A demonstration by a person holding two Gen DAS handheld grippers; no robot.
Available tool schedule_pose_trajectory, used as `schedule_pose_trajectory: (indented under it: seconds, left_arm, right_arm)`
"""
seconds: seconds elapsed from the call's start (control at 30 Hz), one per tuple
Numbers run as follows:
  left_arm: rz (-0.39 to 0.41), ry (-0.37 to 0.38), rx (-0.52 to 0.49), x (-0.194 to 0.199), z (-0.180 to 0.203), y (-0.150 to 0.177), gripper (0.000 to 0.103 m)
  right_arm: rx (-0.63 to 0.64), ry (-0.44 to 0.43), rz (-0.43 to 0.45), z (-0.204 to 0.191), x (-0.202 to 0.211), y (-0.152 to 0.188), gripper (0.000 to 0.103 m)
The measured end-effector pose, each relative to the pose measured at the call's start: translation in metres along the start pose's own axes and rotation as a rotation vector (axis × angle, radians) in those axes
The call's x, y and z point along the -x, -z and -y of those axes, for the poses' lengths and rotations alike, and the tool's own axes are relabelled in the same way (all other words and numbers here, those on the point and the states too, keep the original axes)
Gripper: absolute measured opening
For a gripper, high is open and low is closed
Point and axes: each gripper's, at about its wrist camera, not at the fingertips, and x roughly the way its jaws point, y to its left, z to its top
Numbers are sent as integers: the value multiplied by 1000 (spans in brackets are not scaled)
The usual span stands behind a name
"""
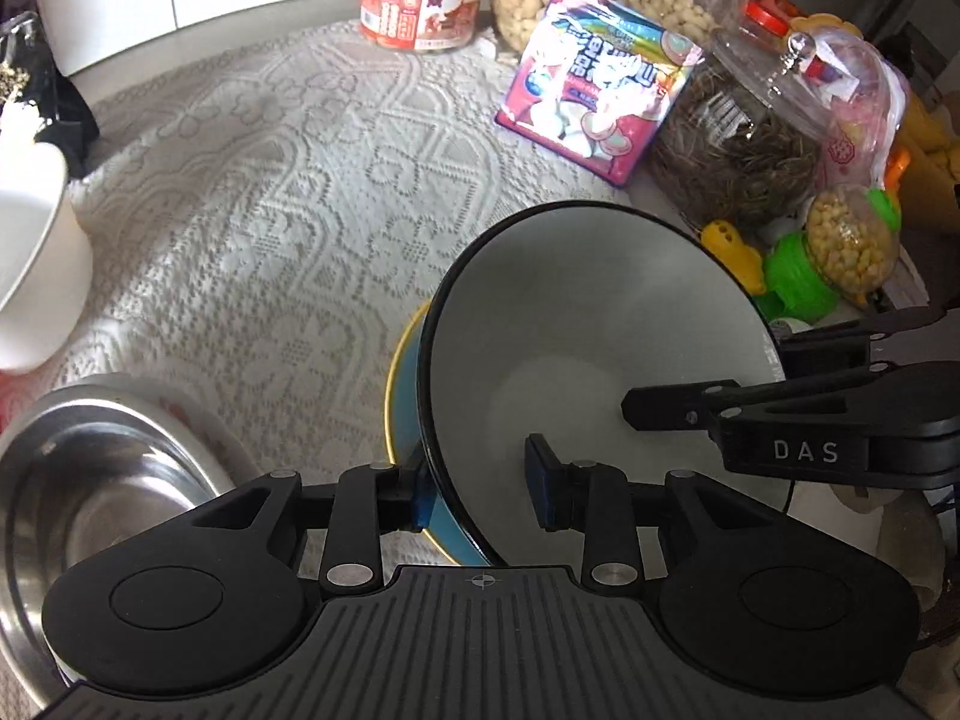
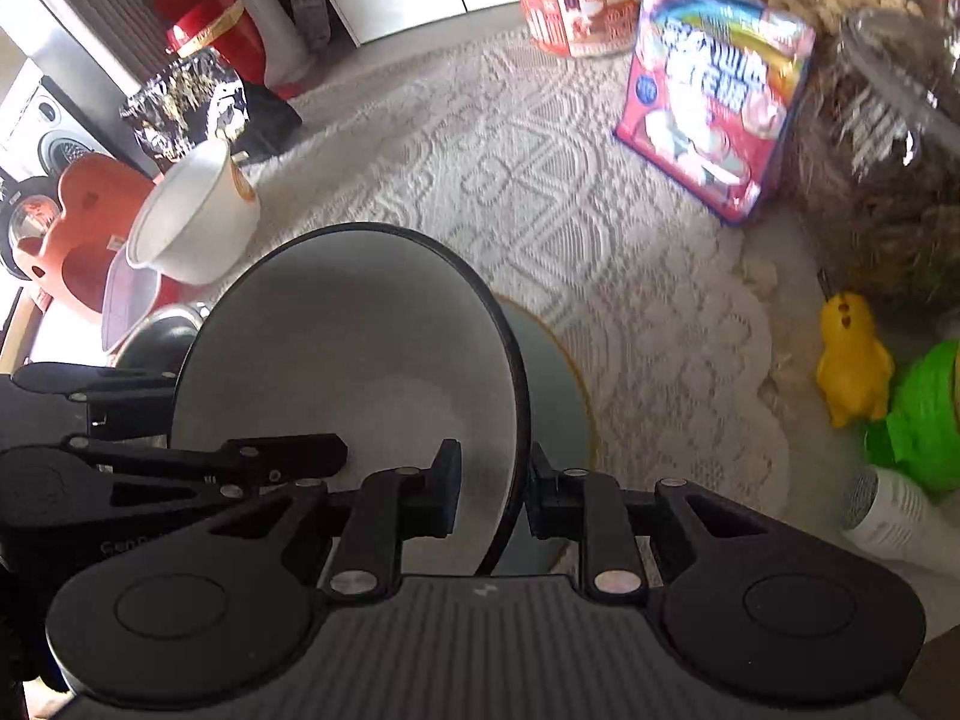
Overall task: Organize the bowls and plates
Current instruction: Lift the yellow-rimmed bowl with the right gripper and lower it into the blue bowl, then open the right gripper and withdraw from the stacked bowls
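Left wrist view showed the left gripper point(image 1: 483, 495) straddling the near-left rim of a black-rimmed bowl point(image 1: 600, 324), one finger outside the wall and one inside, with a visible gap on the inner side, so the fingers stood spread rather than pinching. That bowl sat tilted in a blue, gold-edged bowl point(image 1: 405, 402) directly ahead of the fingers. To the tool's left lay a steel bowl point(image 1: 102, 480), and farther left a white bowl point(image 1: 36, 276), all on a lace tablecloth point(image 1: 270, 180).

From the right wrist view, the right gripper point(image 2: 495, 495) bracketed the near-right rim of the black-rimmed bowl point(image 2: 348, 360), fingers likewise parted on either side of the wall. Whether either pad touched it I could not tell. Beyond the tool's left stood the white bowl point(image 2: 192, 222), tilted.
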Motion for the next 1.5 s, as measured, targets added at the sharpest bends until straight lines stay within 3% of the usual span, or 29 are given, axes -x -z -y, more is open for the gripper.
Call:
schedule_pose_trajectory:
  seconds: [0.13,0.3,0.83,1.03,1.2,1.5]
  left_arm:
    - [28,-15,-27,2,-1,-2,30]
    - [36,-15,-52,4,0,1,27]
    - [65,-18,-51,16,-1,11,25]
    - [93,-63,-71,23,2,11,27]
    - [147,-81,-91,39,6,10,25]
    - [113,-65,-70,34,-3,19,27]
  right_arm:
    - [33,6,40,-2,1,2,23]
    - [52,0,48,-6,-2,-1,31]
    - [-8,-30,46,2,6,2,32]
    - [9,-5,70,-2,11,3,32]
    - [60,38,141,-10,29,3,34]
    - [106,120,113,-21,23,11,33]
